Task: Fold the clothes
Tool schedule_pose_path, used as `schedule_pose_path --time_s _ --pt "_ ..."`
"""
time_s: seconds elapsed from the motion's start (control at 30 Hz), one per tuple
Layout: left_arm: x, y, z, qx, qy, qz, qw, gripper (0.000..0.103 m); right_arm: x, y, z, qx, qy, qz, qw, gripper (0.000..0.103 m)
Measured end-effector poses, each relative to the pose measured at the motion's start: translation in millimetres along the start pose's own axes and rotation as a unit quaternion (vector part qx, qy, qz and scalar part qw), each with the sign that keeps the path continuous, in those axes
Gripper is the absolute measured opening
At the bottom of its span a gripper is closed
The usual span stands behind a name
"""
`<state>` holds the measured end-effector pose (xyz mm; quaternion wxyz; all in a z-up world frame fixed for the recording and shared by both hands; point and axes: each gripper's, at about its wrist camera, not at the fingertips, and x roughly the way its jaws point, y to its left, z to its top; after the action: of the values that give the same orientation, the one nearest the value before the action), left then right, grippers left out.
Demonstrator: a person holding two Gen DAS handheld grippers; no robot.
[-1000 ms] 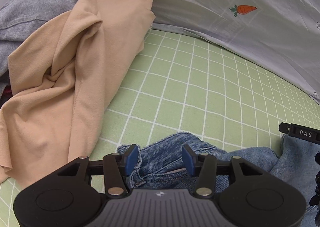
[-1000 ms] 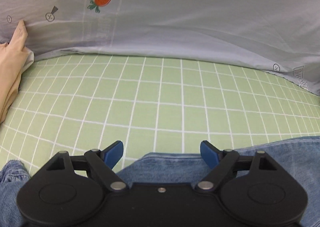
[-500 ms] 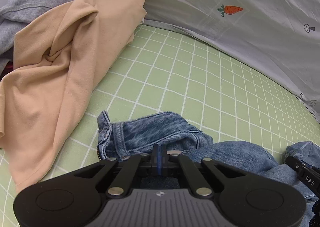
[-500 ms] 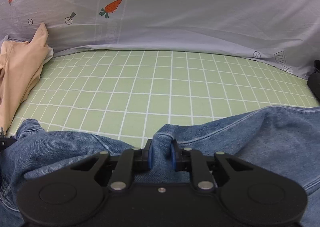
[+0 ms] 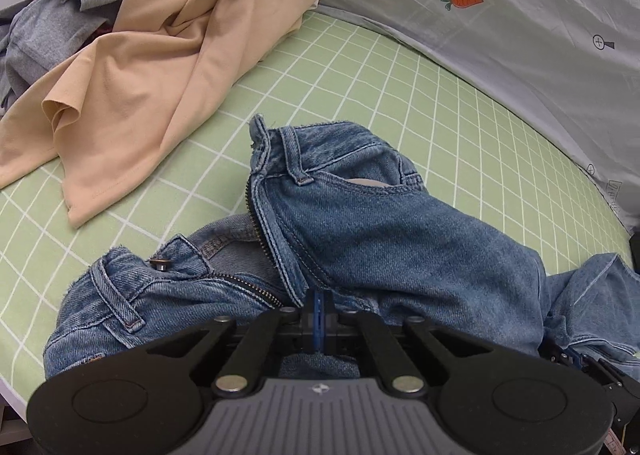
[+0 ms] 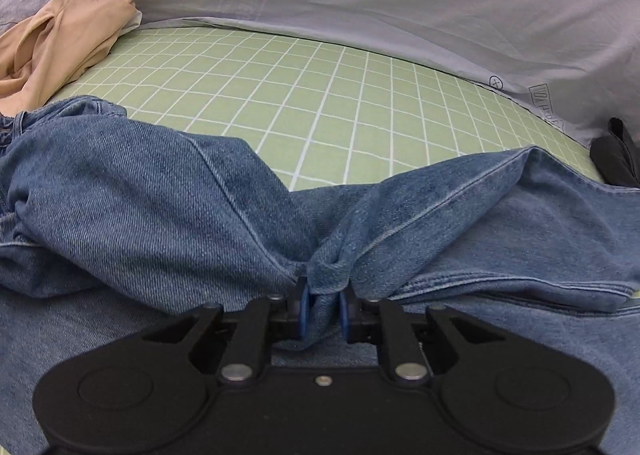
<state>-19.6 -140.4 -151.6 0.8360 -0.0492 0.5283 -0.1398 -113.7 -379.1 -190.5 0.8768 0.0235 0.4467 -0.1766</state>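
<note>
- Blue jeans (image 5: pixel 384 239) lying crumpled on green grid-pattern sheet (image 5: pixel 360 95), waistband end toward the left, fly unzipped, metal button (image 5: pixel 161 263) showing beside the open zipper.
- Left gripper (image 5: pixel 318 305) at the jeans near the bottom of the fly; blue pads pressed together, almost no gap; denim bunched right at the tips, thin fold apparently caught between them, exact bit hidden.
- Right gripper (image 6: pixel 323 309) further along the jeans, on a leg section; blue pads (image 6: pixel 305 305) pinching a thick upright fold of denim, cloth visibly filling the gap.
- Denim pulled into ridges running out from the right-hand pinch, to both sides.
- Leg fabric (image 6: pixel 520 215) spread to the right edge of the right wrist view, reaching a dark object (image 6: pixel 616 155), cannot tell what.
- Beige garment (image 5: pixel 152 67) heaped to the upper left, lying on the sheet, apart from the jeans.
- Grey clothing (image 5: pixel 48 27) piled behind and under the beige garment.
- Pale grey bedcover (image 5: pixel 500 15) with carrot print (image 5: pixel 462 0) along the far side of the sheet, overlapping its edge.
- Part of the other gripper's black frame (image 5: pixel 600 379) visible at lower right of the left wrist view, against the denim.
</note>
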Motion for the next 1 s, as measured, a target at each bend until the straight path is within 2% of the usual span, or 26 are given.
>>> schedule_pose_path --time_s 0.1,0.17,0.23,0.3,0.37,0.6,0.8,1.0 --pt "-2.5 -4.9 11.2 0.018 -0.017 0.005 0.9997 0.006 0.8 -2.3 0.6 0.008 0.000 0.006 1.000 0.018" --pt "0.2 -9.5 22.2 0.035 -0.026 0.012 0.9990 0.020 1.1 -1.0 1.2 0.011 0.001 0.003 1.000 0.018" --pt "4.8 -15.8 33.6 0.056 -0.035 0.022 0.9976 0.030 2.0 -1.0 3.0 0.016 0.003 0.000 1.000 0.018" --pt "13.2 -25.3 45.4 0.086 -0.042 0.034 0.9948 0.034 3.2 -2.2 4.4 0.023 0.004 0.000 1.000 0.020" --pt "23.8 -34.5 56.0 0.117 -0.044 0.040 0.9914 0.042 4.6 -2.1 5.8 0.030 0.005 -0.005 1.000 0.022" --pt "69.1 -45.0 81.0 0.143 -0.012 0.015 0.9895 0.047 6.1 5.8 9.7 0.045 0.007 -0.033 0.998 0.025" --pt "94.1 -46.8 88.2 0.179 0.001 0.004 0.9838 0.054 6.5 4.8 10.8 0.065 0.001 -0.039 0.997 0.026" --pt "113.4 -40.2 97.8 0.172 0.022 -0.038 0.9841 0.058 8.2 4.8 13.8 0.082 0.007 -0.041 0.996 0.027"
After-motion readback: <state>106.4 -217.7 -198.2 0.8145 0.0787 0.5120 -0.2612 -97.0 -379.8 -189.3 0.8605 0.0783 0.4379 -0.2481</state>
